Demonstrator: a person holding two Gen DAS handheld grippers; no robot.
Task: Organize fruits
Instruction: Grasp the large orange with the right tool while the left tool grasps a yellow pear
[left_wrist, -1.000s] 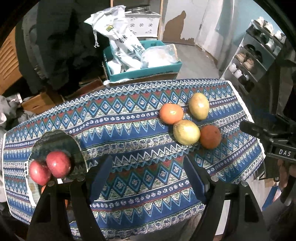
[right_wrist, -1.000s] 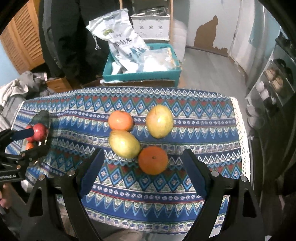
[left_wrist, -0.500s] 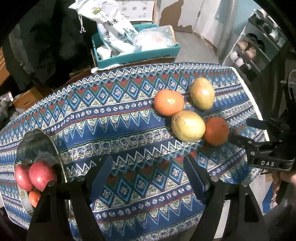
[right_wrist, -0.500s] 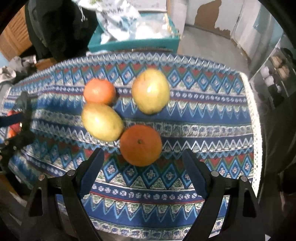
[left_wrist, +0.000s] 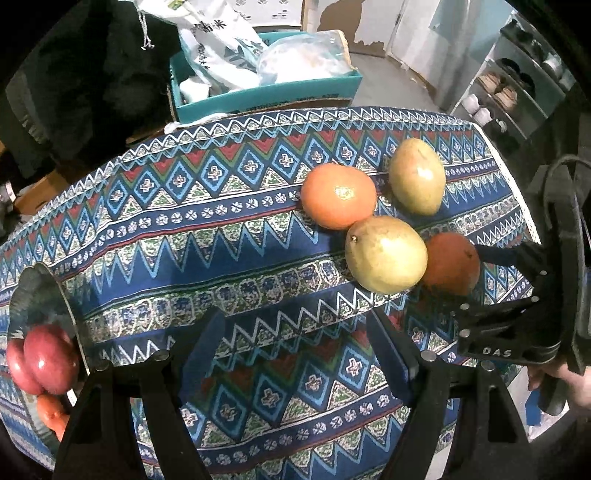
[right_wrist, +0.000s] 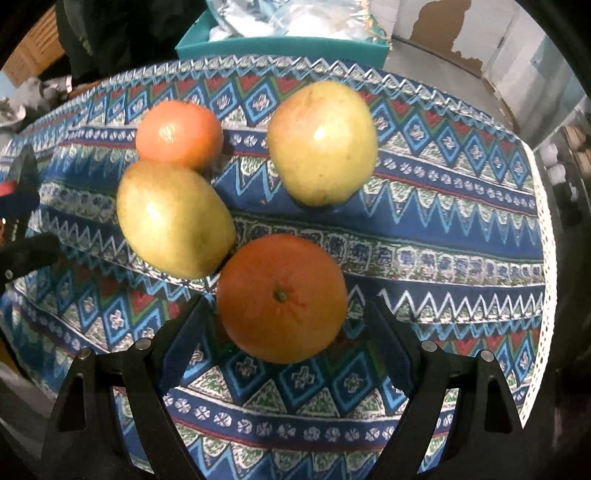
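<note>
Lying clustered on the right half of the patterned cloth: near orange (right_wrist: 281, 297), deep orange, stem scar facing up, touching near pear (right_wrist: 173, 218), yellow-green and tilting on its side. Sitting just behind that pear and touching it, far orange (right_wrist: 179, 135), paler. Resting apart at far right, far pear (right_wrist: 322, 141). Sitting far left in a glass plate (left_wrist: 40, 295): two red apples (left_wrist: 50, 363), touching.

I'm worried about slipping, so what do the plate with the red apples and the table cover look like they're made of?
The plate looks like clear glass, glossy: the cloth pattern shows through it and its rim glints. The table cover looks like woven fabric, matte, with a printed zigzag pattern and a lacy edge; likely cotton, though I can't confirm.
</note>
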